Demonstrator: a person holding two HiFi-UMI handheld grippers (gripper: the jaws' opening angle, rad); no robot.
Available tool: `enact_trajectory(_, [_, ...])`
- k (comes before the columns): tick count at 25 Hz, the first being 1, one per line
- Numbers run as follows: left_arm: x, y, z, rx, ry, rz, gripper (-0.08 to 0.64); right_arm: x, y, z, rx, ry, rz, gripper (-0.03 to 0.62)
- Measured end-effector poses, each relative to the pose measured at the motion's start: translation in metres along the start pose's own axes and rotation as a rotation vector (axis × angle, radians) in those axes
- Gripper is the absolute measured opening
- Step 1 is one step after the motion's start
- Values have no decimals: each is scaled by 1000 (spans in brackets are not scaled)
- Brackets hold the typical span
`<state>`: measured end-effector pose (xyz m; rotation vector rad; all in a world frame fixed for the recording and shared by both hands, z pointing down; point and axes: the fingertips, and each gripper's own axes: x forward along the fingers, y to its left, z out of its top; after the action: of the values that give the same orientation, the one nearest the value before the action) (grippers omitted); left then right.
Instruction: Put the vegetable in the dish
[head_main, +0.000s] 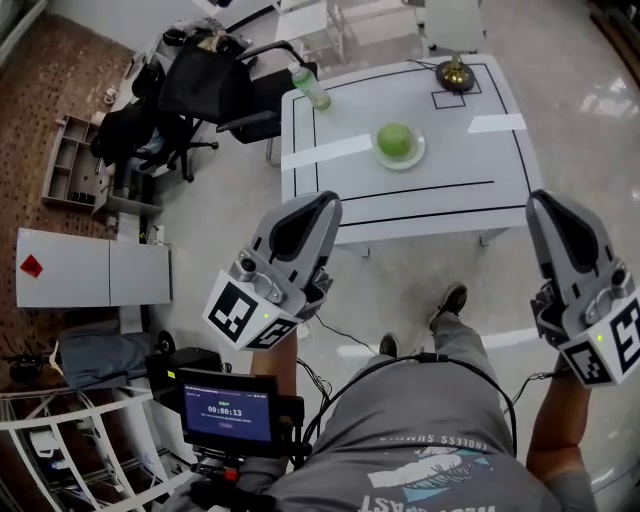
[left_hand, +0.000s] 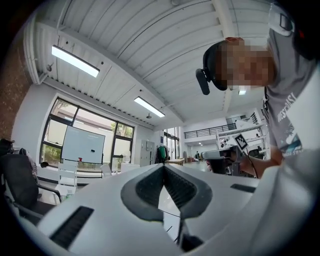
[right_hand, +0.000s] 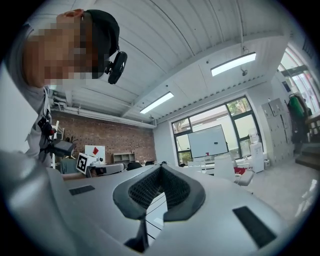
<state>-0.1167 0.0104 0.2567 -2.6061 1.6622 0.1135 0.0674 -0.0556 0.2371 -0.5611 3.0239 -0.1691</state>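
Nearest the body, a small screen (head_main: 228, 410) hangs at chest height. Just beyond it both hands hold their tools level, well short of the counter (head_main: 450, 190). The left tongs (head_main: 325, 205) are pressed together, and the left gripper view shows their ribbed pads meeting at the tip with nothing between them (left_hand: 163, 167). The right tongs (head_main: 545, 205) are pressed together and empty too (right_hand: 160, 167).

Farther out, the vegetable (head_main: 396, 139), round and green, already lies in the dish (head_main: 417, 155) near the middle of the counter. The task looks done, so the sound move is to leave the dish alone and hold both tools clear of the counter edge. A green bottle (head_main: 310, 88) lies toward the far left corner, and a brass-coloured object (head_main: 455, 75) stands at the far edge.

What kind of vegetable it is cannot be told at this distance. The brass object is too small to identify. Neither gripper view shows the dish, and the right forearm is cut off at the frame's edge.
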Motion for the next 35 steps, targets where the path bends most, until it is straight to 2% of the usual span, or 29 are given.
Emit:
enact_trajectory(4, [-74,-23,25,1,-53,-28,6,-22,79,17,-61,-6,-35,6])
enact_trajectory(10, [-178,-51,47,-12,-110,-63,6,-55,192,15,-98,-8,-76,6])
enact_trajectory(14, [-210,-83,56,-3,-127,-96,6,-94,240,16,-104,-8,-83,6])
enact_trajectory(19, [-236,-126,85,36,-179,-123,6,-137,284,37,-146,-32,-75,6])
enact_trajectory(25, [-244,-193,101,42,-221,-122,6,-203,305,31,-98,-28,-56,6])
enact_trajectory(29, [-219,-252,91,25,-201,-145,6,-256,305,30,-78,-7,-46,6])
enact_trajectory(35, [-201,-342,70,10,-173,-188,6,-341,297,7,-23,11,-82,6])
